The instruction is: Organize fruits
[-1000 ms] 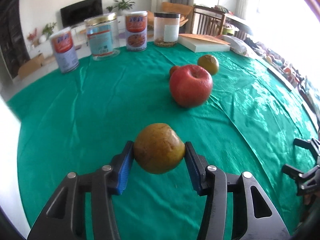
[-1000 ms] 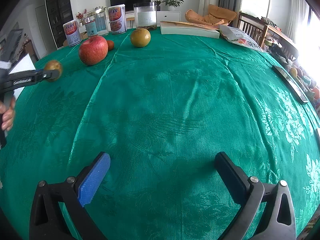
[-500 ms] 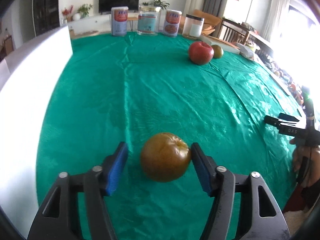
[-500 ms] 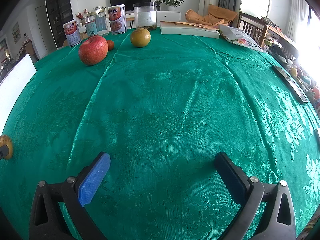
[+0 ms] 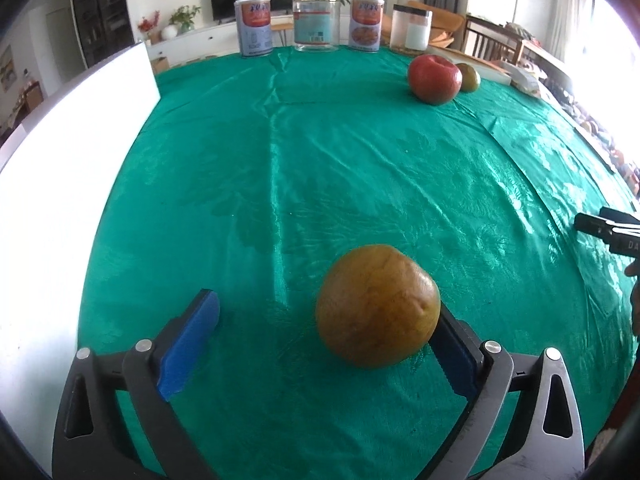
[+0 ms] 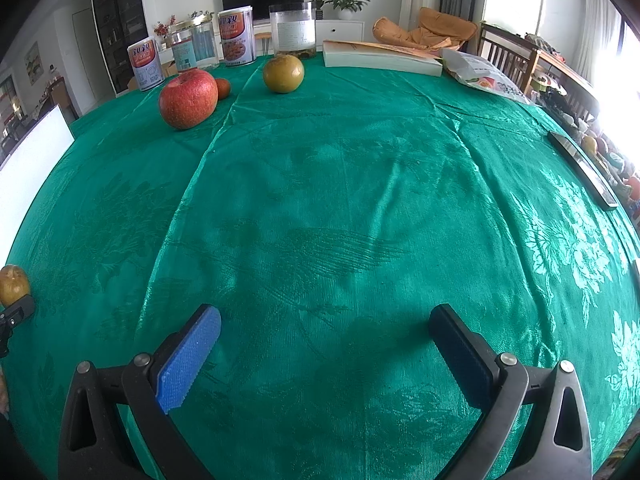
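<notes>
A brown-yellow pear (image 5: 376, 306) rests on the green tablecloth between the fingers of my left gripper (image 5: 328, 328), which is open; the pear lies against the right finger, apart from the left one. It also shows at the left edge of the right wrist view (image 6: 14, 284). A red apple (image 6: 188, 98), a small orange fruit (image 6: 223, 88) and a second brown pear (image 6: 283, 74) sit at the far side. My right gripper (image 6: 324, 340) is open and empty above bare cloth.
Cans and jars (image 6: 236, 36) line the far edge, with a book (image 6: 380, 60) and a snack bag (image 6: 484, 76) to their right. A white board (image 5: 60, 184) stands along the table's left side. A dark flat object (image 6: 584, 168) lies at the right edge.
My left gripper carried the pear from near the apple to the near left of the table, set it down and opened. The right gripper has not moved.
</notes>
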The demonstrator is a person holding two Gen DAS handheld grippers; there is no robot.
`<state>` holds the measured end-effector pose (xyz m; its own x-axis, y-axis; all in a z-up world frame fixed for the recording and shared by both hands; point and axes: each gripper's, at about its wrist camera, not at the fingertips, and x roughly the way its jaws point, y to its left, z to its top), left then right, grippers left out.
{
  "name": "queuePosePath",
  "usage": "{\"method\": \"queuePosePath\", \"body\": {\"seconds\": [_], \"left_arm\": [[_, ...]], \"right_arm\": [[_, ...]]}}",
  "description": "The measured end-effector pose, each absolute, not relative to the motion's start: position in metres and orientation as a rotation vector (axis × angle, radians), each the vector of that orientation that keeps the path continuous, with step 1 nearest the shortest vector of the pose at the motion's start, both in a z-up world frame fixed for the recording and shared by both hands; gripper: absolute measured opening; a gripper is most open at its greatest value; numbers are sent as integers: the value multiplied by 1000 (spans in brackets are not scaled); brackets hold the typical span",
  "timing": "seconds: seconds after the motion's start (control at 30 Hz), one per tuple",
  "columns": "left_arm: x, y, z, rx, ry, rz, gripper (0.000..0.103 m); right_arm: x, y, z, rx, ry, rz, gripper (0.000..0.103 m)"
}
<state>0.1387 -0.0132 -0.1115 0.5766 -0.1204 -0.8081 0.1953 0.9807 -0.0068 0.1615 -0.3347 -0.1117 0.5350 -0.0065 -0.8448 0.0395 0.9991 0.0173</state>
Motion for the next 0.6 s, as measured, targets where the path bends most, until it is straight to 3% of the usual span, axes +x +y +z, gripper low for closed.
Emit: {"method": "queuePosePath", "body": {"seconds": [0.2, 0.47, 0.57, 0.6], "left_arm": [[140, -12, -113, 89, 943, -178, 102], [140, -12, -114, 89, 944, -178, 102], [140, -12, -114, 88, 944, -178, 102], [140, -13, -114, 87, 944, -179, 102]], "right_arm": [[251, -282, -68, 41, 880, 179, 103], [356, -213, -84, -102, 884, 139, 101], [367, -212, -93, -87, 952, 123, 70], [365, -215, -92, -71, 956, 131, 70]]}}
